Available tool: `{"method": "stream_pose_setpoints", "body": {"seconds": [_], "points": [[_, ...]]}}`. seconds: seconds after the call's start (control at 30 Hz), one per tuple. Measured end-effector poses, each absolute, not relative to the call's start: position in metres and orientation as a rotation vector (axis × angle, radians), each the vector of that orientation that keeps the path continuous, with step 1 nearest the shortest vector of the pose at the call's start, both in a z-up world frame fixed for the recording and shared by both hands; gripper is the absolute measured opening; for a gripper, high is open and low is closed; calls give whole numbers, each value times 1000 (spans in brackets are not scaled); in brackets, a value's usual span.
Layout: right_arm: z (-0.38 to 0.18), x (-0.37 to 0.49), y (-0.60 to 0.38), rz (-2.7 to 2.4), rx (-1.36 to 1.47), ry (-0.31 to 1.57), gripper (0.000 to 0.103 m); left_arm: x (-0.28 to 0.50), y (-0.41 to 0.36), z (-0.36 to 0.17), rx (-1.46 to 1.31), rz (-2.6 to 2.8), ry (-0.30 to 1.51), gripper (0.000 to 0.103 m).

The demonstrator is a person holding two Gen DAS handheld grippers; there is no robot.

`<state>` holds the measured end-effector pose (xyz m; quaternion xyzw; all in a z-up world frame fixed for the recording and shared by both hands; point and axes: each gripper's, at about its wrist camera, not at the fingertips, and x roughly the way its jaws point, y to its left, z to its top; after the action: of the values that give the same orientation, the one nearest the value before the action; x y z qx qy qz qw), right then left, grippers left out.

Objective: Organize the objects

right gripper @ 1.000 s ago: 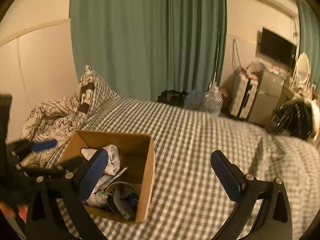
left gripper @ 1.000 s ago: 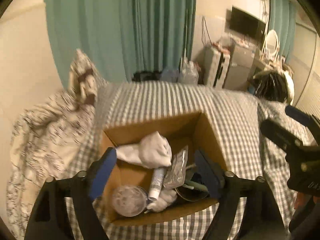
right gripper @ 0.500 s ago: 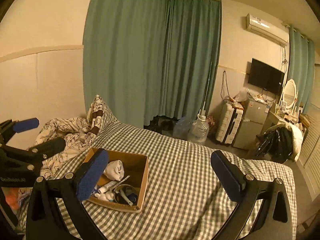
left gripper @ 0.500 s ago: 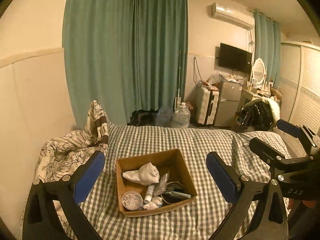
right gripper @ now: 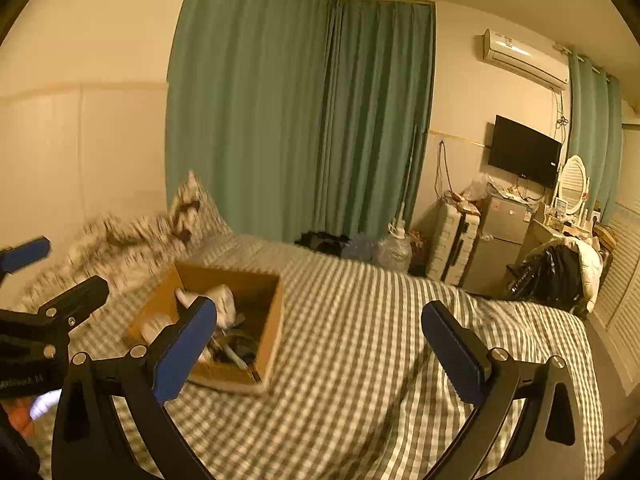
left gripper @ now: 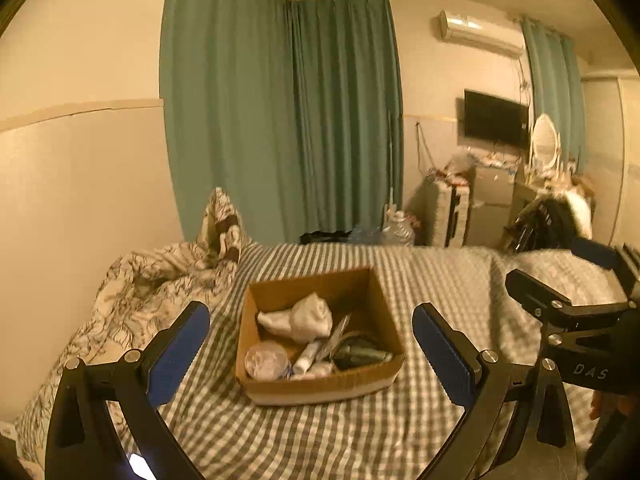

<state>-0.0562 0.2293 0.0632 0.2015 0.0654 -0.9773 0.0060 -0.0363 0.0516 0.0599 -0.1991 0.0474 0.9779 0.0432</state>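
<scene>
An open cardboard box (left gripper: 376,380) sits on the checked bed cover (left gripper: 440,276). It holds a white cloth (left gripper: 304,318), a round clear lid (left gripper: 266,360), a white tube (left gripper: 306,362), a foil packet and dark items. My left gripper (left gripper: 312,344) is open and empty, held back above the box's near side. My right gripper (right gripper: 320,344) is open and empty, over the bed to the right of the box (right gripper: 272,320). Each gripper shows at the edge of the other's view.
A crumpled floral duvet (left gripper: 136,288) and a pillow (left gripper: 222,224) lie at the bed's left by the wall. Green curtains (left gripper: 288,120) hang behind. Water bottles (right gripper: 392,248), a suitcase (right gripper: 456,240), a small fridge and a cluttered desk stand at the right.
Both grippers have pulled up and back from the box, so the whole box and much of the room are now in view. Both stay open and empty.
</scene>
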Motion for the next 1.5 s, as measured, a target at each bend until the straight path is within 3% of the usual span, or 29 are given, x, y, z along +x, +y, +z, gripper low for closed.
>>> {"method": "stream_pose_setpoints", "body": {"seconds": [0.33, 1.5], "points": [[12, -63, 226, -3038, 720, 236, 103, -43, 33, 12, -790, 2963, -33, 103], [18, -61, 232, -3089, 684, 182, 103, -45, 26, 10, -811, 2995, 64, 103]]}}
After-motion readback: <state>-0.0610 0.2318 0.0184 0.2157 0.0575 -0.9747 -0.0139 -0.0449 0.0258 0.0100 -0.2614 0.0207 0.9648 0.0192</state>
